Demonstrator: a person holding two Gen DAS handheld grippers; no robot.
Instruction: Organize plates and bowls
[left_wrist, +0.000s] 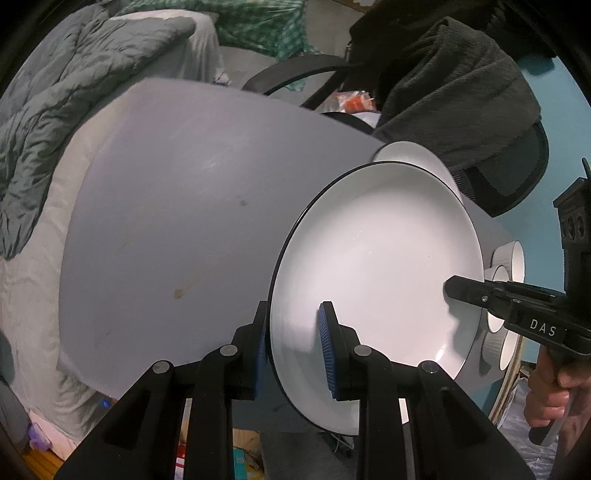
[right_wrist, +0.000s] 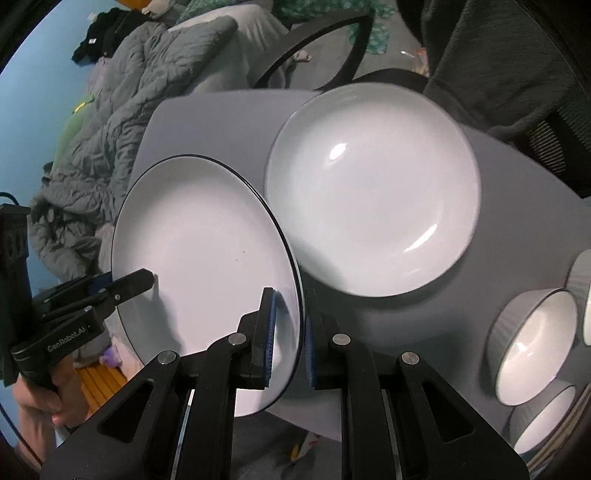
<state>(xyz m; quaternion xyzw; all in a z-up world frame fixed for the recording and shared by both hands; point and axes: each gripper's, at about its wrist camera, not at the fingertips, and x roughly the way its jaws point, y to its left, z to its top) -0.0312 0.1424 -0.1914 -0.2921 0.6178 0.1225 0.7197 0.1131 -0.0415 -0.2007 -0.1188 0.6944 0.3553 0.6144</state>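
A white plate with a thin dark rim (left_wrist: 373, 280) is held tilted above the grey table (left_wrist: 177, 221), gripped from two opposite sides. The left gripper (left_wrist: 293, 350) is closed on the near edge of this plate, one blue-padded finger (left_wrist: 327, 350) pressed on the white upper face and the other on the underside. The right gripper (right_wrist: 288, 332) is clamped on the opposite edge in the same way, its blue pads set against both faces of the rim. In the left wrist view the right gripper is seen at the right, its black tip laid on the plate's face; whether that tip is fully shut cannot be told from there.

A second white plate (right_wrist: 373, 188) is seen lying flat on the table beyond the held one, toward the far right, and part of it is hidden by the held plate in the left wrist view. Three ribbed white bowls with dark rims (right_wrist: 535, 336) are grouped at the right edge of the table, near one another. A rumpled grey duvet (left_wrist: 55, 110) is seen to the far left, and a dark fleece (left_wrist: 454, 92) is draped over a black office chair (left_wrist: 517, 177) behind the table.
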